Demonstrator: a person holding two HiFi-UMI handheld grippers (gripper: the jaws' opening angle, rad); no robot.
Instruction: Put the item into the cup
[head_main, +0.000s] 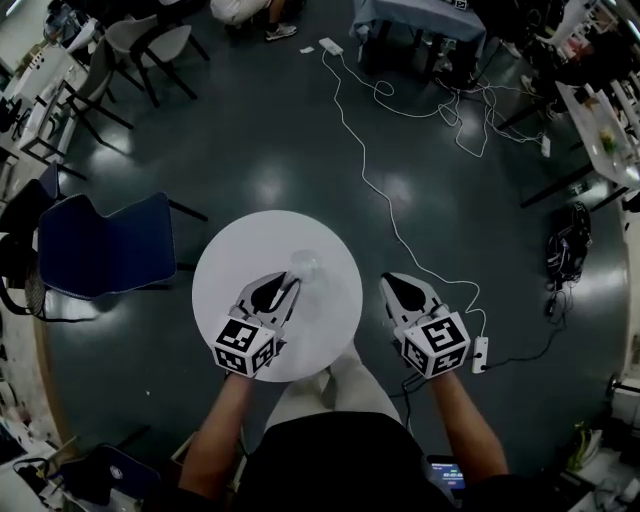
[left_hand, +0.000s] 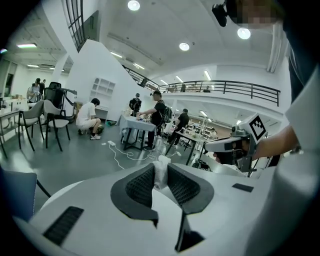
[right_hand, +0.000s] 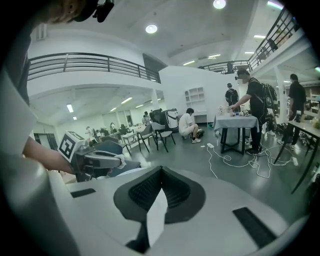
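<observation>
A dark, glossy floor spreads under a round white table, with a blue chair to its left and a white cable trailing across the floor beyond. A person's forearms reach in from below, one gripper in each hand. The left gripper hangs over the table, its jaws pinching a small, white, crumpled item that stands up between the ribbed pads. Its tips sit just beside a clear cup standing upright on the tabletop, and the item is outside the cup. The right gripper is held off the table's right edge, above the floor, jaws pressed together on nothing.
</observation>
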